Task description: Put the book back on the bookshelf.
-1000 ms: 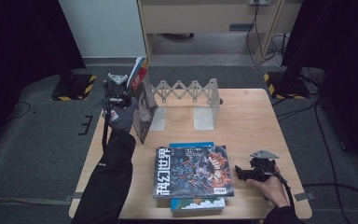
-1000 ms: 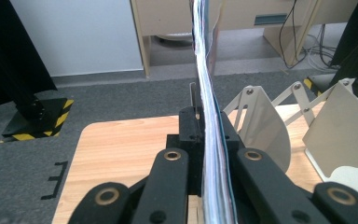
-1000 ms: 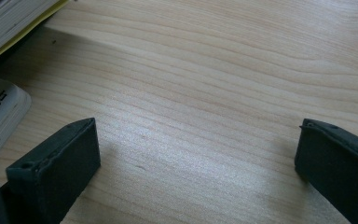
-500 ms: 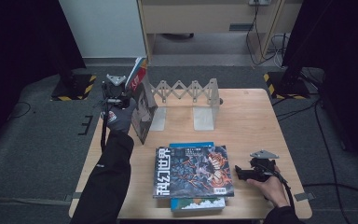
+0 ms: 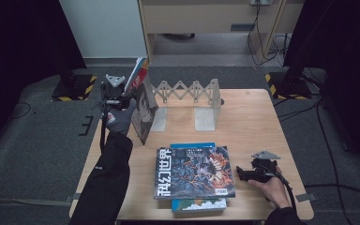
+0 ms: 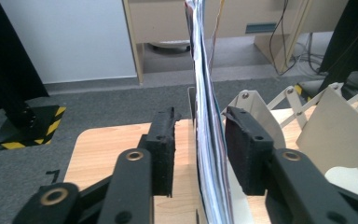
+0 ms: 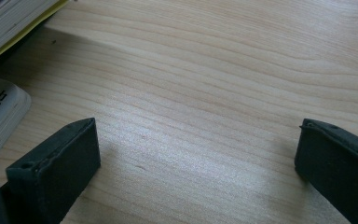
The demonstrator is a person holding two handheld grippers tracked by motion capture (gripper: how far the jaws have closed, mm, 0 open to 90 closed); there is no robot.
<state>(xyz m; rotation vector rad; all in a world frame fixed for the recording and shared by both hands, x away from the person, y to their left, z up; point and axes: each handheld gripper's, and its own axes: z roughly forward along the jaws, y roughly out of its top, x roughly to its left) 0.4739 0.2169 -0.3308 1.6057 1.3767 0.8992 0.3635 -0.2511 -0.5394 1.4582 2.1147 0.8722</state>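
The left gripper (image 6: 198,156) has just been opening its jaws; a standing magazine (image 6: 209,140) is between them, with a gap on each side. The magazine leans upright at the left end of the rack (image 5: 187,96). The right gripper (image 7: 198,161), jaws wide apart over bare table (image 7: 214,70), rests right of the book stack (image 5: 194,173).

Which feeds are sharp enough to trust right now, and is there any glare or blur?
High view: evenly lit table, dark surroundings, slightly soft. Left gripper view: the magazine edge between the claw pads is streaked and blurred from closeness, with glare on its glossy pages; rack behind is sharp. Right gripper view: wood grain crisp, pads cast soft shadows, book corner slightly blurred.
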